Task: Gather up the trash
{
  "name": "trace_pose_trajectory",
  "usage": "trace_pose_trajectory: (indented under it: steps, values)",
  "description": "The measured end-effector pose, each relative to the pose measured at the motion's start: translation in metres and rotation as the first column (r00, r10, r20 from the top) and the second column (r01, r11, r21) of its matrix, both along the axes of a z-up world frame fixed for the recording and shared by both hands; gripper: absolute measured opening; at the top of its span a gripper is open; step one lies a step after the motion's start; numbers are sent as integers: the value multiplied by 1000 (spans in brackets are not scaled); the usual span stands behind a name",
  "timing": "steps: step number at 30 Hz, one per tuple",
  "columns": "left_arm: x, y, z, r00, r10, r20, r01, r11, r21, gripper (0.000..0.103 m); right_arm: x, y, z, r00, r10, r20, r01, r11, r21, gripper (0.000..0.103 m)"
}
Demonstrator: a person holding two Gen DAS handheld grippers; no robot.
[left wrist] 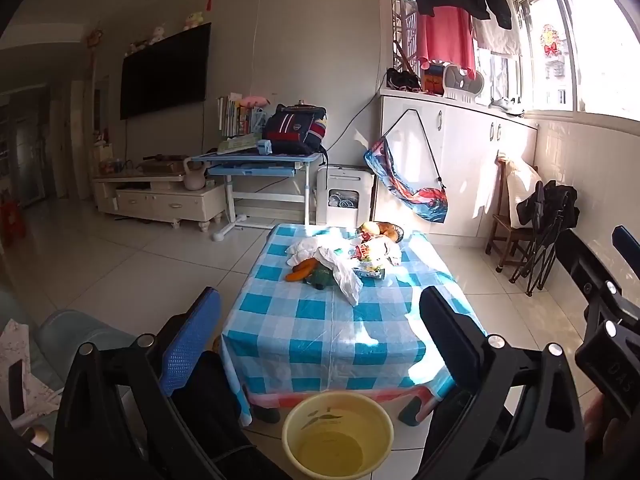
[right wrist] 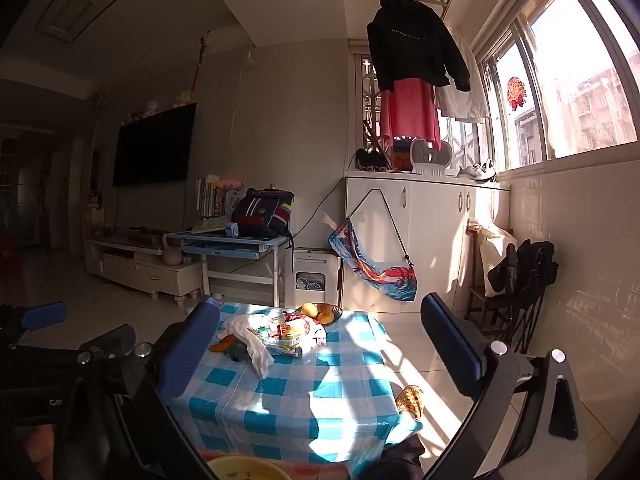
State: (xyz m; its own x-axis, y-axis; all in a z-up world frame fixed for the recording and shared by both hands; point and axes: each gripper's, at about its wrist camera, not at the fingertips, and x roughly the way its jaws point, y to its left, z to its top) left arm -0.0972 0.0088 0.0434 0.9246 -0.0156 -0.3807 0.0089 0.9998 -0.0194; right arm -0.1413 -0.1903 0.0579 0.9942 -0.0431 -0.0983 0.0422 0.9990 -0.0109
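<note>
A heap of trash [left wrist: 344, 264] lies toward the far end of a low table with a blue-and-white checked cloth [left wrist: 320, 340]: crumpled white tissue [right wrist: 256, 344], orange peel [left wrist: 300, 270], a green scrap and snack wrappers [right wrist: 288, 330]. A yellow bucket [left wrist: 338, 434] stands on the floor at the table's near edge; it looks empty. My left gripper [left wrist: 320, 296] is open and short of the table, with nothing between its fingers. My right gripper [right wrist: 320, 302] is open too, level and well back from the heap, also holding nothing.
A bowl of fruit [right wrist: 320, 313] sits at the table's far end behind the heap. A yellow patterned slipper [right wrist: 412, 400] lies by the table's right side. Folding chairs [left wrist: 540, 220] stand against the right wall; a desk [left wrist: 260, 160] and a white cabinet [left wrist: 460, 148] are beyond.
</note>
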Motion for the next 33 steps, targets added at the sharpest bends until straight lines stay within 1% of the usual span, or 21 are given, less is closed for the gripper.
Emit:
trace_pose_trajectory:
  steps: [3,4,7,9,11,12,16,17,18,20,22,25,26,30,33]
  values:
    - [-2,-2,2,1000,1,2,-1,1000,-3,96,-7,0,9,1000,6,-3,-6,1000,8,97]
    - [-3,-3,4,1000,0,3,0,1000,-7,96,-7,1,5,1000,6,7,-6,1000,1,97]
    - [-6,-9,8,1000,-5,13,5,1000,-9,96,-8,7,6,1000,5,20,-5,1000,-20,97]
    - [-9,-12,10,1000,-2,20,2,1000,-1,96,-6,2,0,1000,8,15,-7,1000,-17,97]
    - [-9,-11,12,1000,-5,20,5,1000,-1,96,-7,14,8,1000,-3,18,3,1000,-12,97]
    - [-9,-11,12,1000,-3,21,3,1000,-1,96,-9,7,8,999,-3,33,4,1000,-10,97]
    - [-8,-5,11,1000,9,22,-9,1000,-3,96,-11,10,11,999,-2,40,2,1000,-9,97]
    - [-8,-4,11,1000,11,22,-11,1000,-3,96,-12,10,10,999,0,50,1,1000,-9,97]
    - [-8,-3,12,1000,14,22,-14,1000,-4,96,-13,8,10,997,2,78,-1,1000,-7,97]
    - [-8,-1,12,1000,19,23,-19,1000,-8,96,-11,8,11,998,6,63,-6,1000,-4,97]
    - [-7,-1,12,1000,21,23,-20,1000,-8,96,-7,8,11,1000,9,29,-9,1000,-4,97]
    - [-8,0,12,1000,18,24,-18,1000,-7,96,-6,7,10,1000,10,21,-10,1000,4,97]
    - [-7,0,12,1000,18,24,-17,1000,-6,96,-4,6,8,1000,12,-12,-12,1000,-1,97]
    - [-7,1,11,1000,18,24,-18,1000,-6,96,-4,7,8,1000,13,-7,-13,1000,-18,97]
    - [-7,1,11,1000,18,24,-18,1000,-8,96,-3,9,7,1000,15,-20,-16,1000,-24,97]
